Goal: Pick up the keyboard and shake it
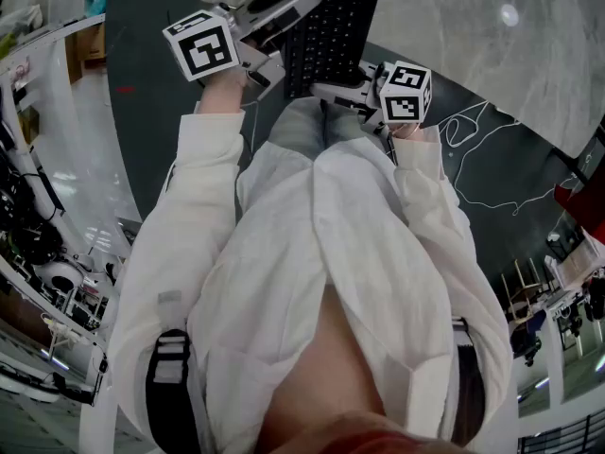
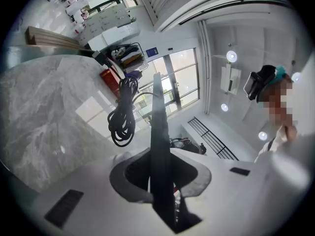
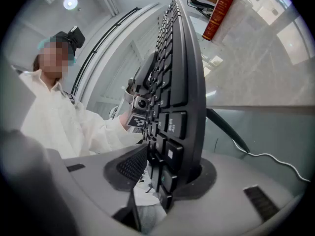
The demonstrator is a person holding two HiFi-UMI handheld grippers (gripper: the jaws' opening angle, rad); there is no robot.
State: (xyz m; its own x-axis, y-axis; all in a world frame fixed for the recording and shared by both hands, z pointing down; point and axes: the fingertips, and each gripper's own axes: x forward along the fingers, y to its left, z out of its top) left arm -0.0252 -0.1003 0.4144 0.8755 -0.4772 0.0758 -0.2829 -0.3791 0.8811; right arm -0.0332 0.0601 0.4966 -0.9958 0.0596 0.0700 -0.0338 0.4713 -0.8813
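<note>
White shirt (image 1: 312,272) fills the near view; beyond it, the keyboard (image 1: 331,26) hangs in the air off the table (image 1: 473,64) edge, the left gripper (image 1: 282,38) and right gripper (image 1: 328,91) each clamped on one end, probably for steady shaking.

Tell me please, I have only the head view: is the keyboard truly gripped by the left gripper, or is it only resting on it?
Observer: Gripped. In the left gripper view the keyboard stands edge-on between the jaws of the left gripper, with both pads pressing on it.
Operator: And the right one?
Observer: The right gripper clamps the other end, one pad on the key side and one on the back.
Operator: Where is the cable?
Observer: A black cable hangs in a coil beside the keyboard.
</note>
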